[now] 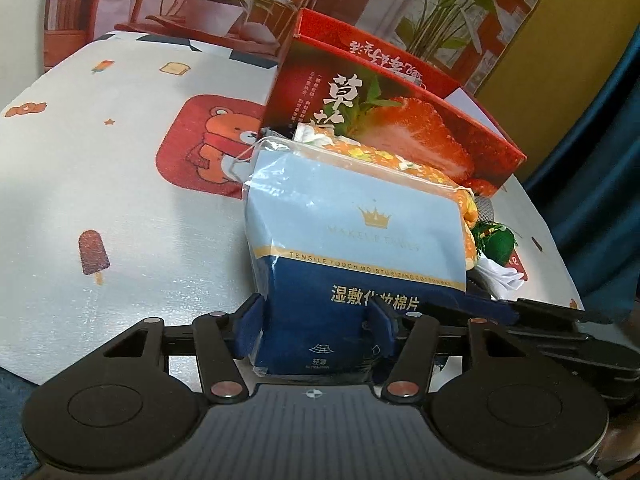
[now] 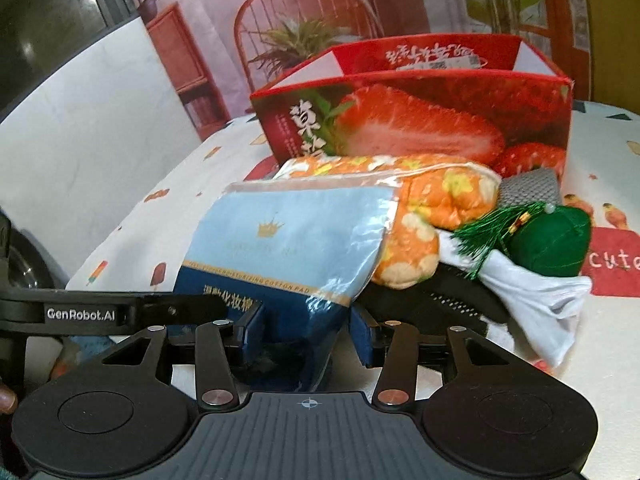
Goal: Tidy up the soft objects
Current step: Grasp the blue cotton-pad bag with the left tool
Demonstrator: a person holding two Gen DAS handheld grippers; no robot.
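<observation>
Blue plastic cotton-pad pack [image 1: 352,240] is pinched at its lower end by the left hand-held gripper [image 1: 316,328]; the right hand-held gripper [image 2: 306,332] straddles it too, contact unclear. Advice: lift level, clear the orange floral pouch [image 2: 432,208], into the red strawberry box [image 2: 420,128].

Soft, even indoor light, moderately bright; no hard shadows. Glare streaks on the plastic wrap of the cotton pad bag [image 1: 352,240], faint sheen on the tablecloth [image 1: 120,200] left of it. Fisheye bends and darkens the corners. Backdrop behind the bag slightly soft, colours oversaturated.
</observation>
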